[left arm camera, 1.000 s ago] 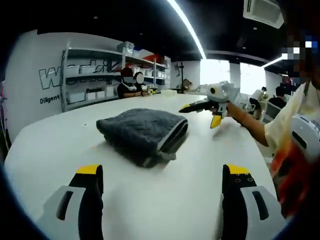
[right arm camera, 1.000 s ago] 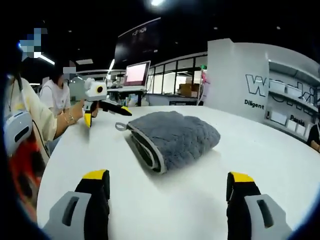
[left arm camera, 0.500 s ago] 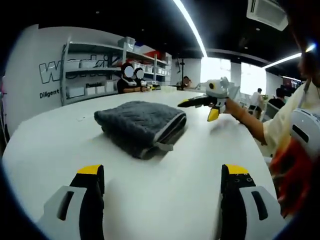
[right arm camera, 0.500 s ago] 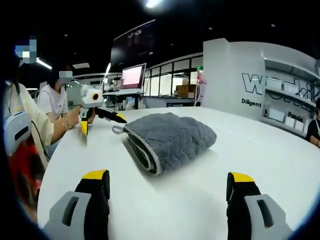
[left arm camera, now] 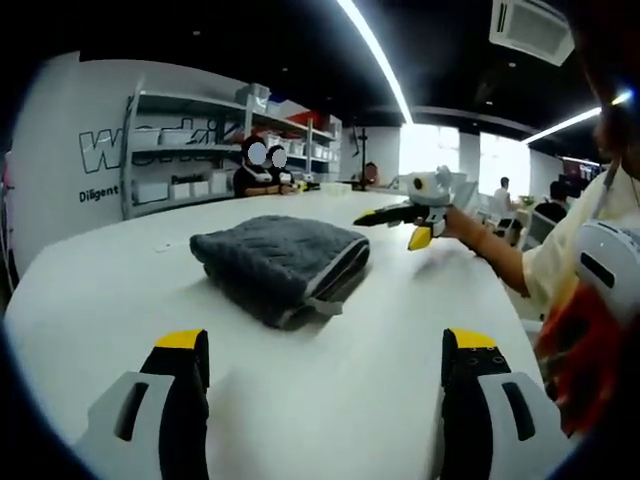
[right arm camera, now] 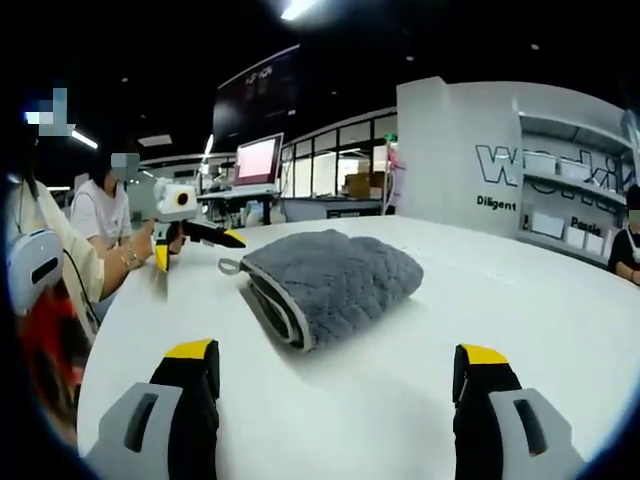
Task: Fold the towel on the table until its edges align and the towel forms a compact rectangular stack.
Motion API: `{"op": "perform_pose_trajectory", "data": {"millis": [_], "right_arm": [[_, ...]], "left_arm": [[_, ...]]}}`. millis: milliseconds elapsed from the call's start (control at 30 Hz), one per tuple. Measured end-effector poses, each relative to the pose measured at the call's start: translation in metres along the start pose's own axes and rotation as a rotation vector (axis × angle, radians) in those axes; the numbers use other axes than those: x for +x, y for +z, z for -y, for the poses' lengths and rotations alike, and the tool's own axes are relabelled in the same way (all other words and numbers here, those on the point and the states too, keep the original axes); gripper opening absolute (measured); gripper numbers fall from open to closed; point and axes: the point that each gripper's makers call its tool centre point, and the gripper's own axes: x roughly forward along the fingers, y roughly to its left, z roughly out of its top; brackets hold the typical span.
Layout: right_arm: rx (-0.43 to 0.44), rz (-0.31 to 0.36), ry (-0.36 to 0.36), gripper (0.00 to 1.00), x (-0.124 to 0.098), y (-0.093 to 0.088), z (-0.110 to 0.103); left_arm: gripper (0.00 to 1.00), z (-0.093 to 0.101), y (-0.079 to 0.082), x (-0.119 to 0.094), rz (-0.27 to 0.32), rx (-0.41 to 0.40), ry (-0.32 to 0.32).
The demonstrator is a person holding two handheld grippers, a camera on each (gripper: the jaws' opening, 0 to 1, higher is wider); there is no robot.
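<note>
Towel [left arm camera: 282, 262], soft and limp, folded mid-table [left arm camera: 400, 330]; best pinched at bound edge. Left gripper [left arm camera: 318, 400] and right gripper [right arm camera: 335, 410] spread, empty.

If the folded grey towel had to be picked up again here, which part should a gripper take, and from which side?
Grip the grey towel at its layered open edge with the pale trim, beside the small hanging loop. That edge faces both grippers, so come in low along the white table and pinch all layers together; the far side is a rounded fold.
</note>
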Motion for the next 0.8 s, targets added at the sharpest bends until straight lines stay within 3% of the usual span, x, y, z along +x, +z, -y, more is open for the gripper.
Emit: {"op": "perform_pose_trajectory", "data": {"millis": [800], "right_arm": [[0.031, 0.010, 0.005, 0.99, -0.0025, 0.0005, 0.0045]], "left_arm": [[0.95, -0.0033, -0.0005, -0.0032, 0.006, -0.019, 0.012]]}}
